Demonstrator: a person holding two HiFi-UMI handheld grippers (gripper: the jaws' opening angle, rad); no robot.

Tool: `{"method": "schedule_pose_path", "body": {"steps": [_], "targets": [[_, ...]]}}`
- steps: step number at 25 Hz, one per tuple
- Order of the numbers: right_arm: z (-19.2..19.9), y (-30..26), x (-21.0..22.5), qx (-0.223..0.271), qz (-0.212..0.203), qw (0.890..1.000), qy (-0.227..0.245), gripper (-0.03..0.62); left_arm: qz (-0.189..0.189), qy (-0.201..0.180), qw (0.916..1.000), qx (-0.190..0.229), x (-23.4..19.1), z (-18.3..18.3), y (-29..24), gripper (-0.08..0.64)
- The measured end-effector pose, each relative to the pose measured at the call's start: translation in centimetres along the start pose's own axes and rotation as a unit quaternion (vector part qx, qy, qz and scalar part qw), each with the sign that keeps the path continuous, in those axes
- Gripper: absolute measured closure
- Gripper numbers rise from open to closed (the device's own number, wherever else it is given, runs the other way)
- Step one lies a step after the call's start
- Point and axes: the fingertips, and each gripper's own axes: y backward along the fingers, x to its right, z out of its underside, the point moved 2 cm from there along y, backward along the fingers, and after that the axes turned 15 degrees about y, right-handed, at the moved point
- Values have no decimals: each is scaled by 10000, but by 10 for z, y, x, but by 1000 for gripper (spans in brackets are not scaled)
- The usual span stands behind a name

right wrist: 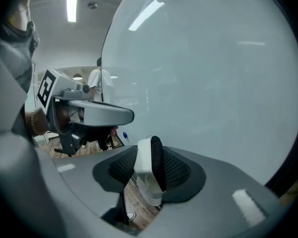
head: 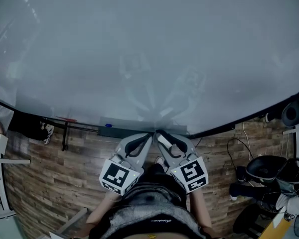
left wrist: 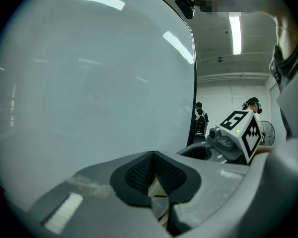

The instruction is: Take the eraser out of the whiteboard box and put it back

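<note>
Eraser upright, between 2 fingers of right gripper — pinched

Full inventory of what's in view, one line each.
whiteboard: 1, pale grey-white, fills the upper head view
whiteboard box: 1, pale, at the board's bottom edge
small blue item: 1, blue, left end of the box, type unclear
eraser: 1, white with black felt, between the right gripper's pads
floor: wood brown, below the board
chairs and gear: several, black, far right
left gripper: grey, jaws together, empty
right gripper: grey, closed on the eraser
</note>
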Motion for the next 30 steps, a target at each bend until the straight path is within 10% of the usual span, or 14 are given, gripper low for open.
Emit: {"method": "schedule_pose_path", "body": {"steps": [30], "targets": [[-51, 35, 10, 168, 26, 9998, 38, 437, 71, 68, 9999, -110, -6, 14, -1, 558]]}}
